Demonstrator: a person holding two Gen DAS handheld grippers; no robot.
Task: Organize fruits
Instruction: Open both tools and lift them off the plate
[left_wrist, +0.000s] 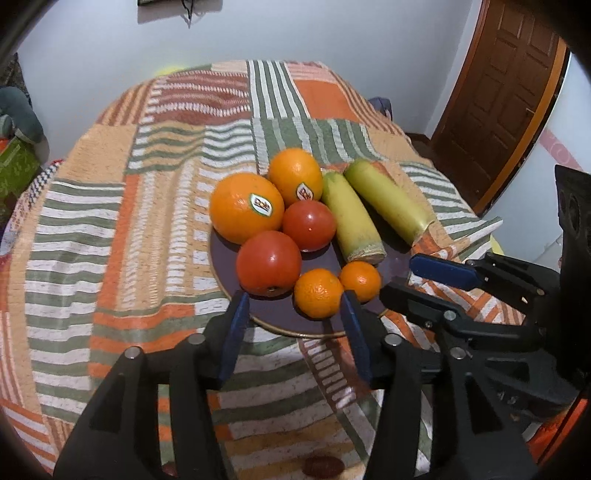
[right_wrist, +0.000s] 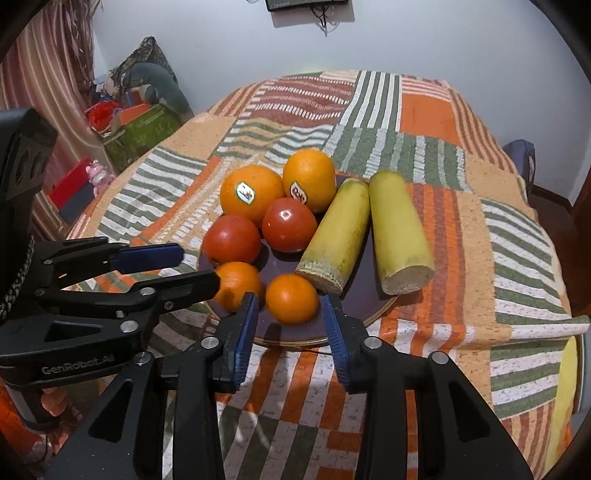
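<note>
Both of my grippers hang over the near edge of the counter, which is draped in a patchwork cloth of orange, green and white stripes. My left gripper has its blue-padded fingers spread apart with nothing between them, the tips just at the near rim of the dark plate. My right gripper is likewise spread wide and holding nothing, its fingers framing the nearer part of the same plate from the right-hand side.

The fruit sits piled on that plate, toward the near edge of the counter. At the back are two large oranges with oval stickers, touching each other. In front of them lie two red tomatoes, also touching. Nearest to me are two small mandarins side by side; in the right wrist view one mandarin lies just ahead of the gap between my right fingers, and the other is partly behind the tip of my left gripper. To the right of the round fruit lie two long yellow-green cut pieces, close alongside each other, their cut ends facing me. The outer one reaches past the plate's rim toward the cloth.
</note>
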